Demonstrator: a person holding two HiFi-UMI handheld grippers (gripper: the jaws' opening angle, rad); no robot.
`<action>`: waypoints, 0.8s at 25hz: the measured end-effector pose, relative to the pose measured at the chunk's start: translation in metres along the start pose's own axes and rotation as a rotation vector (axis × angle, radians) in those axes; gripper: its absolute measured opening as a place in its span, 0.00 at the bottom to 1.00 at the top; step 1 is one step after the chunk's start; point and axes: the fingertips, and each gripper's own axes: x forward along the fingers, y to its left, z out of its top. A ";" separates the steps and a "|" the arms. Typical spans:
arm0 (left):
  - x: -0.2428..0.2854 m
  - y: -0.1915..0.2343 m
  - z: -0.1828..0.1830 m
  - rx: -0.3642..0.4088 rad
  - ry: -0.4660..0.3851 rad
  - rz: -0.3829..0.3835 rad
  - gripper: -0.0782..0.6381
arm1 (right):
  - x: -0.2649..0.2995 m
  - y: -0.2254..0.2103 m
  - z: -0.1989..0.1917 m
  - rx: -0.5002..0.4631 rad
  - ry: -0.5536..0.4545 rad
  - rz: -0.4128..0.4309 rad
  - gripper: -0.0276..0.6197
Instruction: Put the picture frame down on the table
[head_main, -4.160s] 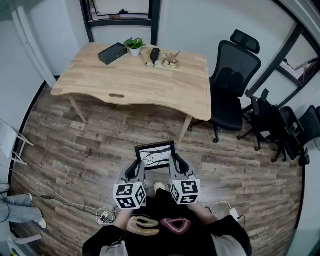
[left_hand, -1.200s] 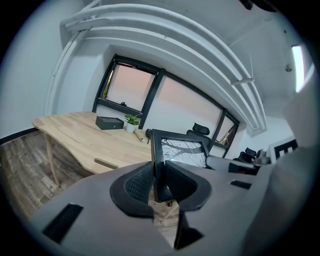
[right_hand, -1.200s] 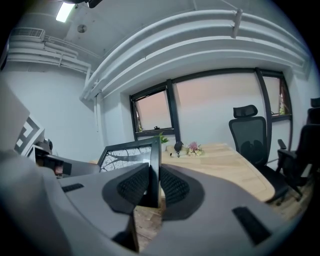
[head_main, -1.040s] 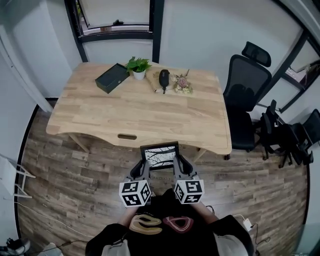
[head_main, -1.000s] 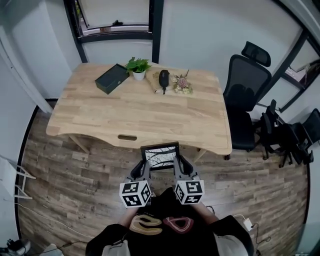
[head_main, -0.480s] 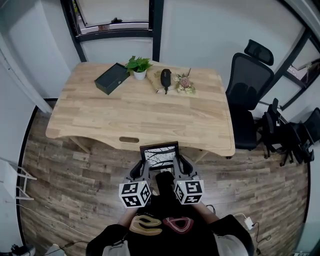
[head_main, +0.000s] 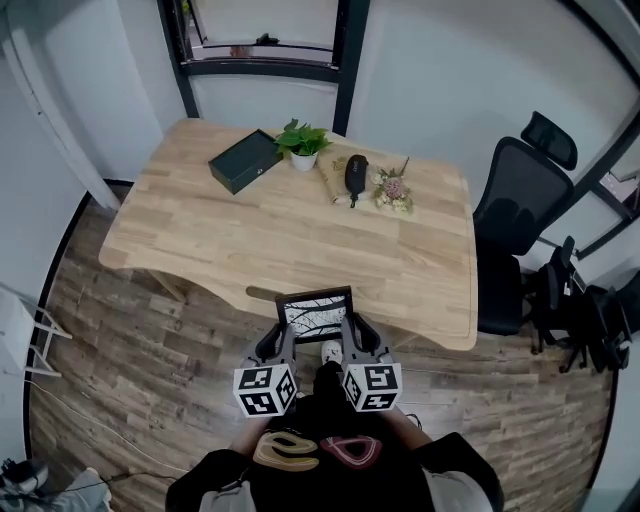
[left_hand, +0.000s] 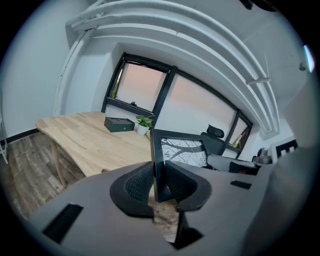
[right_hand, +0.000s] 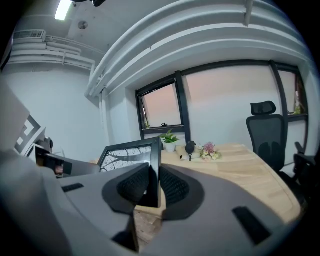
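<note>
Left tongs (head_main: 273, 343) and right tongs (head_main: 350, 340) each clamped on one side edge of the black-framed branch-print picture frame (head_main: 314, 309). The two-sided grip holds it upright and square. Frame is in the air at the near edge of the light wooden desk (head_main: 240, 225), not resting yet. Bare desk ahead looks fine for setdown.

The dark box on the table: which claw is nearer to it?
Left. The left claw grips the picture frame on the side toward the dark box; the right claw grips its far side.
</note>
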 end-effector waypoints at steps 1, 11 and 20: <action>0.005 0.001 0.003 -0.001 0.001 0.007 0.23 | 0.006 -0.002 0.002 -0.001 0.003 0.007 0.16; 0.064 0.007 0.034 -0.024 -0.013 0.075 0.23 | 0.071 -0.033 0.024 -0.015 0.023 0.074 0.16; 0.119 -0.003 0.058 -0.045 -0.029 0.117 0.23 | 0.122 -0.073 0.047 -0.040 0.032 0.119 0.16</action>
